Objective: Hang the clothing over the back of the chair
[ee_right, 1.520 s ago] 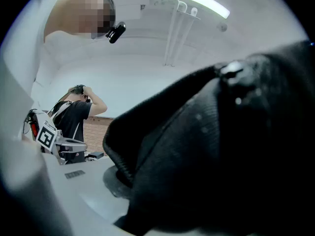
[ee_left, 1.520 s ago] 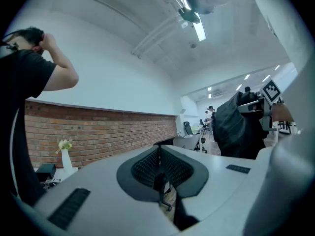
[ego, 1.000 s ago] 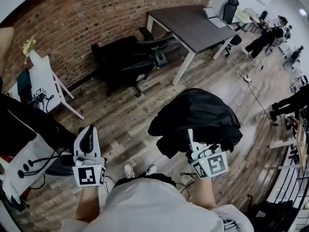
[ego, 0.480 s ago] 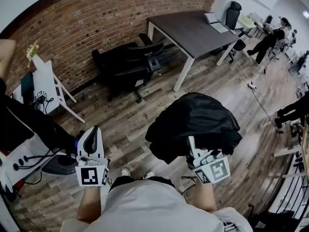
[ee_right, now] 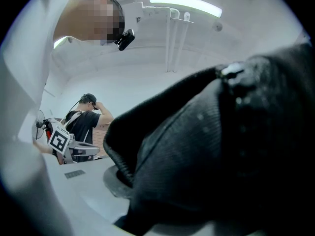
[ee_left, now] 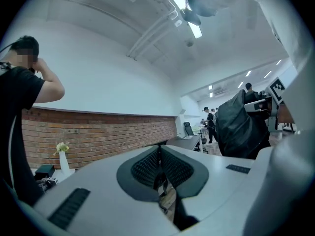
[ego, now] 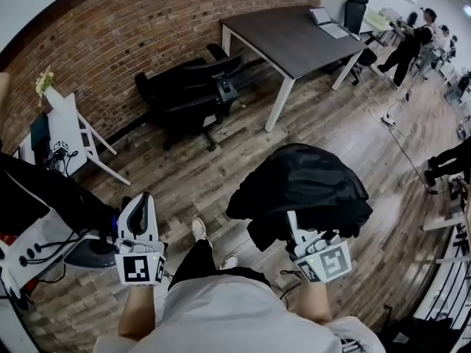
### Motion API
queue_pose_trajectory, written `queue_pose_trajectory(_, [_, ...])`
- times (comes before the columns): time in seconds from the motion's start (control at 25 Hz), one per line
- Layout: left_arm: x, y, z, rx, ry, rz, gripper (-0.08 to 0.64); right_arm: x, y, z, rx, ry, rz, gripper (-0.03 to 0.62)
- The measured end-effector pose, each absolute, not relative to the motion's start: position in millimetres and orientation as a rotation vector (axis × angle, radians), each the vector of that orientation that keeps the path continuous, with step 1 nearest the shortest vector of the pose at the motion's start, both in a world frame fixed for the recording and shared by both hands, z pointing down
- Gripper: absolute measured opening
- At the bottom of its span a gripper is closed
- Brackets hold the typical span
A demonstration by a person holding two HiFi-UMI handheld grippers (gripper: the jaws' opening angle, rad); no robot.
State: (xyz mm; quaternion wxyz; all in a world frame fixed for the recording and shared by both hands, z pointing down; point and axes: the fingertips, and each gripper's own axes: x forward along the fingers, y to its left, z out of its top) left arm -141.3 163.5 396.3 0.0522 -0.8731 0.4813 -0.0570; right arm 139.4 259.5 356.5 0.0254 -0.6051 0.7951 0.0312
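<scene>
Hanging in a dark, bunched bundle from the right gripper (ego: 293,223), the black clothing (ego: 298,186) sits above the wooden floor (ego: 199,171) on the near right of the scene, in front of the person carrying it. The right gripper's fingers are clamped on the fabric: in the right gripper view, ribbed black cloth fills the space between the jaws and spills over them, hiding most of the pads. The left gripper (ego: 140,201) is held on the near left, well apart from the clothing, and its fingers are pressed together with nothing between them; the left gripper view shows the dark pads meeting at their tips, with only a narrow slit lower down through which the floor shows. The black office chair (ego: 188,94) stands on the far side, close against the brick wall (ego: 147,28) and well apart from the clothing, with nothing draped on its back. Just right of the chair is a dark table (ego: 294,39) on white legs. On the far left, a white stand (ego: 70,127) carries a vase of pale flowers (ego: 45,79). A light shoe (ego: 199,229) of the person shows on the floor between the two grippers. Several people stand at the far right of the room.
</scene>
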Motion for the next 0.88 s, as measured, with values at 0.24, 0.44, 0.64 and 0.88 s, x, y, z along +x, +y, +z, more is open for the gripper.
queue_pose_trajectory(0.24, [-115.1,123.9,414.9,-2.729,1.412,-0.158,0.031,145.8,234.2,361.4,-1.903,2.452,0.064,0.104])
queue_pose_trajectory(0.44, [-95.2,70.1,408.5,-2.755,1.352,-0.095,0.031,150.1,191.0,353.4,-1.943,2.457,0.083,0.106])
queue_pose_trajectory(0.64, [-98.6,9.6,413.0,-2.792,1.352,-0.070,0.031,147.9,140.8,342.9,-1.985,2.456,0.109,0.106])
queue_pose_trajectory(0.88, [-88.7,-55.7,399.8,-2.839,1.256,-0.012,0.031,143.6,89.5,327.8,-2.047,2.425,0.123,0.105])
